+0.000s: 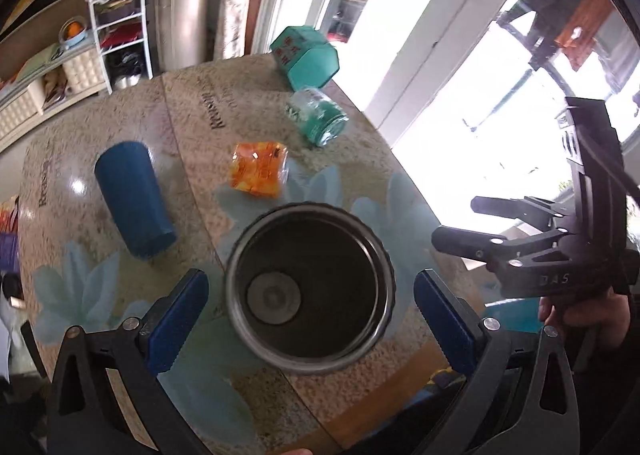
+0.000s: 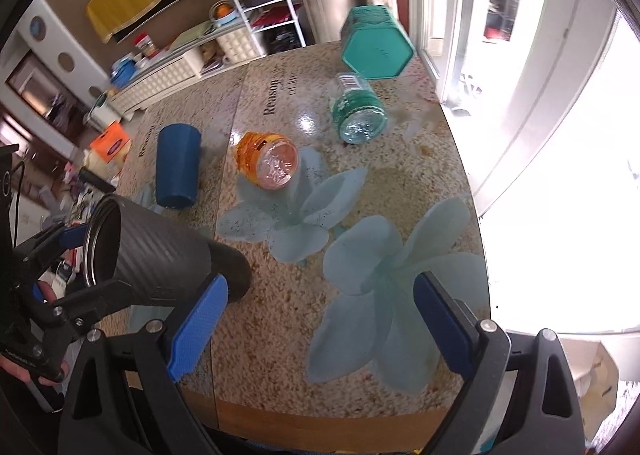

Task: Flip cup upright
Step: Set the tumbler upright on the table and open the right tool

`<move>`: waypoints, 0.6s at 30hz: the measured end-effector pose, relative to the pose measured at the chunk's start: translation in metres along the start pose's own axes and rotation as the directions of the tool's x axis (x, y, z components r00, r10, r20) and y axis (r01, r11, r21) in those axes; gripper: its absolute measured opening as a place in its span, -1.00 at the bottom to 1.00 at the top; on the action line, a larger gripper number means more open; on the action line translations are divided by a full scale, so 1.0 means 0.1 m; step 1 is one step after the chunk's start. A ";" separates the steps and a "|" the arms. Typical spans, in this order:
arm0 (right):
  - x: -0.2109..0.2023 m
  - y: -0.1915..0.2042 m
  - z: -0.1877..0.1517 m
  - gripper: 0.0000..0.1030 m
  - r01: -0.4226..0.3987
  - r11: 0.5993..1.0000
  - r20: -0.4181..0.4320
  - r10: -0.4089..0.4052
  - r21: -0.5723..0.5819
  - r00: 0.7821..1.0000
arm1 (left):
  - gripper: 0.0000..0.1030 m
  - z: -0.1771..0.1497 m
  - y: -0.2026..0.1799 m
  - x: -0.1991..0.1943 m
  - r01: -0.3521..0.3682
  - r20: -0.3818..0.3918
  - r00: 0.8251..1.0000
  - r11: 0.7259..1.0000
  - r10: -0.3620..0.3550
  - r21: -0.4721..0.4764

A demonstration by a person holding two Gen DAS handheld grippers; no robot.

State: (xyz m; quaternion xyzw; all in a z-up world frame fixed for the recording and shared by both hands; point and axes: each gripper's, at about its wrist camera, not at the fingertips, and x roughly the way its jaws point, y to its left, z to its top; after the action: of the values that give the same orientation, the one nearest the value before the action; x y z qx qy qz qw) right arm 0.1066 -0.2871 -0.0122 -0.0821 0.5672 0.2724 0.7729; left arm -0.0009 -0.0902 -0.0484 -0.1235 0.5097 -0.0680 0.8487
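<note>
A black textured metal cup stands upright on the table, its open mouth facing my left wrist camera. My left gripper is open, its blue pads on either side of the cup rim with gaps. The cup also shows in the right wrist view at the left, with the left gripper around its rim. My right gripper is open and empty above the table's front edge; it also shows in the left wrist view.
A blue cup lies on its side at the left. An orange jar, a green-tinted jar and a teal hexagonal box lie further back. The flower-patterned table ends near the bright window on the right.
</note>
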 end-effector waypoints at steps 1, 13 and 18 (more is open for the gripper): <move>-0.02 0.03 0.00 0.83 0.004 1.000 0.009 -0.004 0.006 1.000 | 1.00 0.00 0.01 -0.04 0.008 0.003 1.000 1.000 -0.008 0.013; -0.16 0.61 0.06 0.83 0.051 0.999 0.079 -0.051 -0.004 0.996 | 1.00 -0.04 0.47 -0.50 0.038 0.053 0.998 0.999 -0.038 0.016; -0.17 0.84 0.01 0.83 0.063 0.998 0.087 -0.062 -0.010 0.994 | 1.00 -0.12 0.63 -0.61 0.041 0.043 0.998 0.999 -0.042 0.011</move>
State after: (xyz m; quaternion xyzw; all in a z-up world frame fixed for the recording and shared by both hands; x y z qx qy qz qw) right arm 0.0608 -0.2221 0.0190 -0.0930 0.5284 0.2549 0.8045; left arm -0.0407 -0.0168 -0.0194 -0.1311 0.4884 -0.0856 0.8585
